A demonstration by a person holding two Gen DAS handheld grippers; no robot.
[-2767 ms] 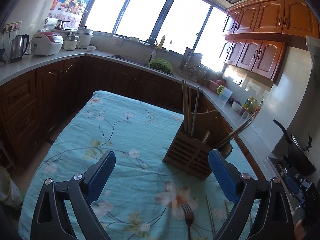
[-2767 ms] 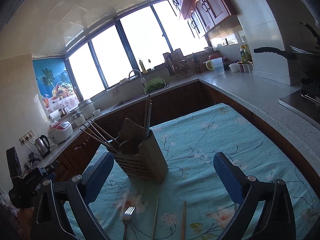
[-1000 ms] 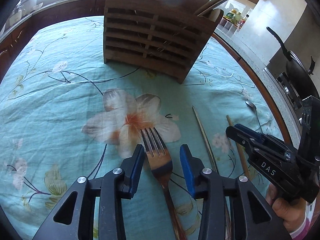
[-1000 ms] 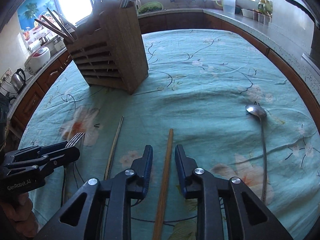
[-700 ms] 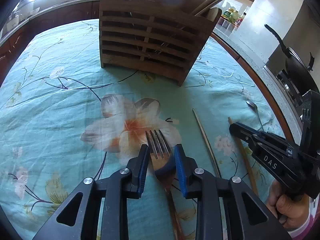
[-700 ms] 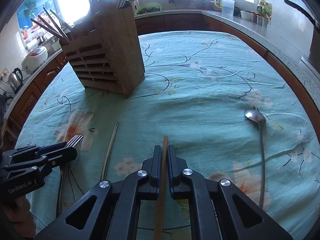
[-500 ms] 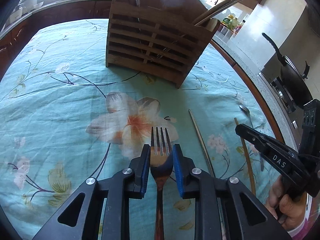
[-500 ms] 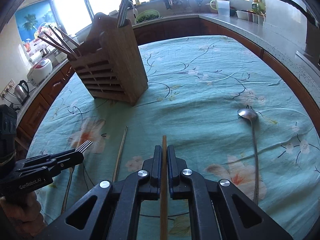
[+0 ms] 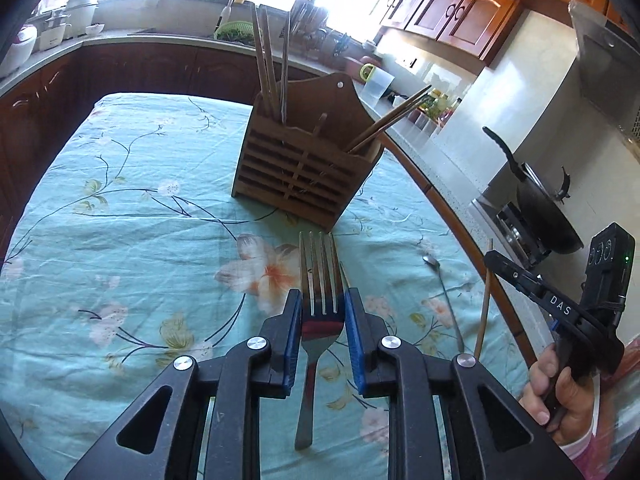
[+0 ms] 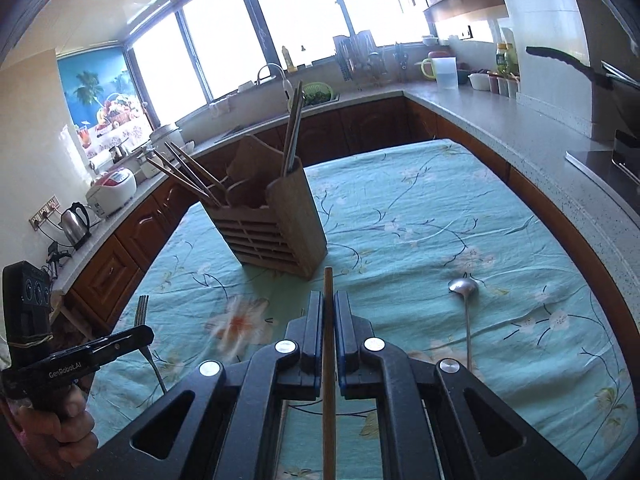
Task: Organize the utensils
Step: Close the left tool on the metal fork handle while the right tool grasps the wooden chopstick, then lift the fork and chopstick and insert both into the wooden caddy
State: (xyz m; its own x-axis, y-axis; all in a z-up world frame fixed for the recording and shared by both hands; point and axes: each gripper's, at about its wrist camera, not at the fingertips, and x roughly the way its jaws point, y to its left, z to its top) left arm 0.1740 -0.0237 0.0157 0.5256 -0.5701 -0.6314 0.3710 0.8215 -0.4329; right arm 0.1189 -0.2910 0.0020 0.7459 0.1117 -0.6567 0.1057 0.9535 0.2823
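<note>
My left gripper (image 9: 322, 298) is shut on a metal fork (image 9: 320, 272) and holds it lifted above the table, tines pointing toward the wooden utensil holder (image 9: 304, 176). My right gripper (image 10: 328, 300) is shut on a wooden chopstick (image 10: 329, 292), also lifted, pointing at the holder (image 10: 276, 228). The holder stands mid-table with several chopsticks in its compartments. A metal spoon (image 10: 466, 304) lies on the floral tablecloth to the right; it also shows in the left wrist view (image 9: 440, 280). The fork also shows in the right wrist view (image 10: 141, 312).
The table carries a teal floral cloth (image 9: 120, 240). Counters with dark wood cabinets (image 10: 360, 124) ring the table. A black pan (image 9: 536, 208) sits on the stove at right. A kettle (image 10: 76, 220) and rice cooker (image 10: 112, 192) stand on the left counter.
Both grippers came down, closed on the fork and the chopstick, then lifted them off the cloth and pulled back from the holder. A second thin chopstick is no longer in view.
</note>
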